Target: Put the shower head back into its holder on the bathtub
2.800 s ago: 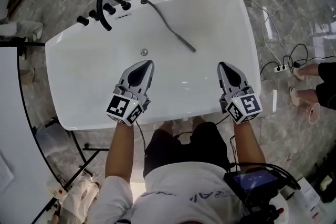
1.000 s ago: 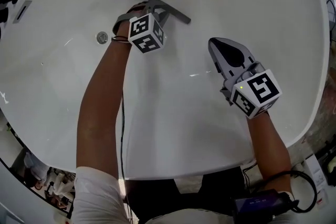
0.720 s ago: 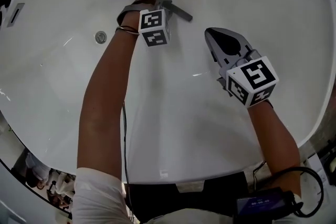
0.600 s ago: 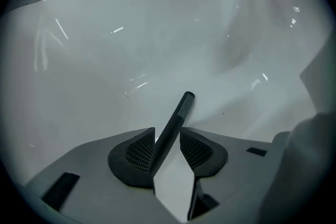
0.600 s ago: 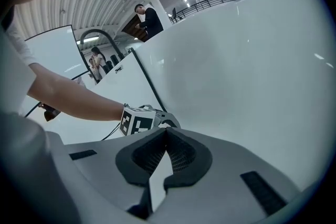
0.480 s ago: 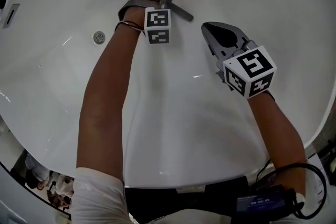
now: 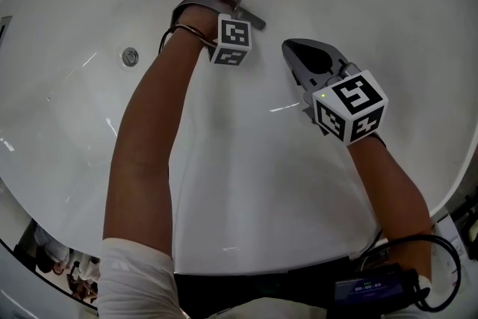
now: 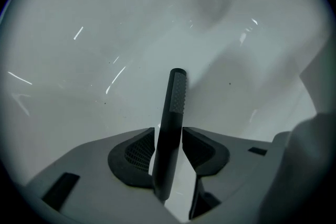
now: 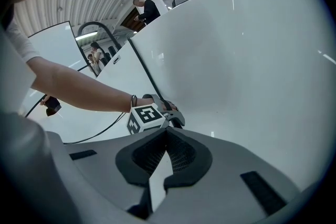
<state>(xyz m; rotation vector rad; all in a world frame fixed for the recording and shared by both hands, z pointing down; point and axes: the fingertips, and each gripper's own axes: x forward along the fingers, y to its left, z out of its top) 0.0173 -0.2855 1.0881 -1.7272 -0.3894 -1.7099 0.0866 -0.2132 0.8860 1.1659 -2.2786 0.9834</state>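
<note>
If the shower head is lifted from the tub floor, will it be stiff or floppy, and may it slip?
The shower head looks like a rigid slim bar, so it should stay stiff. Its hose trails across the bathtub and will probably drag. The smooth handle may twist in a grip.

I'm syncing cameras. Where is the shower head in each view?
Head view: shower head upper centre, beside the left gripper.
Left gripper view: shower head lower centre, between jaws that have just been opening.
Right gripper view: shower head tiny, centre, beside the marker cube.
Shared landmark: white bathtub.
</note>
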